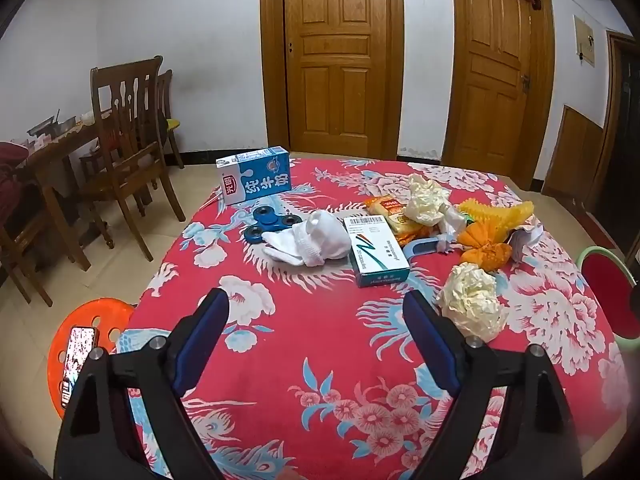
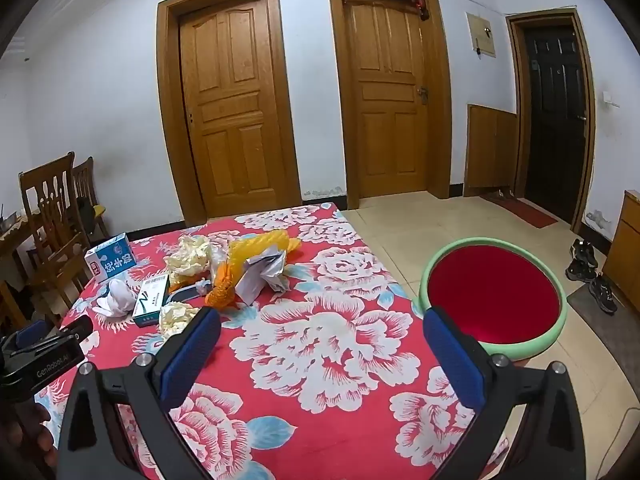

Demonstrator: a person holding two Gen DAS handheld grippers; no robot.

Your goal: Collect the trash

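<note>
Trash lies on a table with a red floral cloth [image 1: 304, 336]: a crumpled cream paper ball [image 1: 472, 300] just right of my left gripper's right finger, a second cream wad [image 1: 426, 200], orange plastic mesh [image 1: 486, 236], crumpled white paper [image 2: 260, 272], a snack packet [image 1: 394, 214]. A blue milk carton [image 1: 256, 180], a white sock [image 1: 316, 242], a teal medicine box [image 1: 376, 256] and a blue fidget spinner [image 1: 272, 222] lie there too. My left gripper [image 1: 316, 312] is open and empty above the cloth. My right gripper [image 2: 322, 330] is open and empty.
A green-rimmed red basin [image 2: 494, 298] stands on the floor right of the table. An orange stool [image 1: 92, 336] with a phone [image 1: 78, 360] is at the left. Wooden chairs [image 1: 128, 152] stand beyond. Shoes [image 2: 592, 276] lie by the right wall.
</note>
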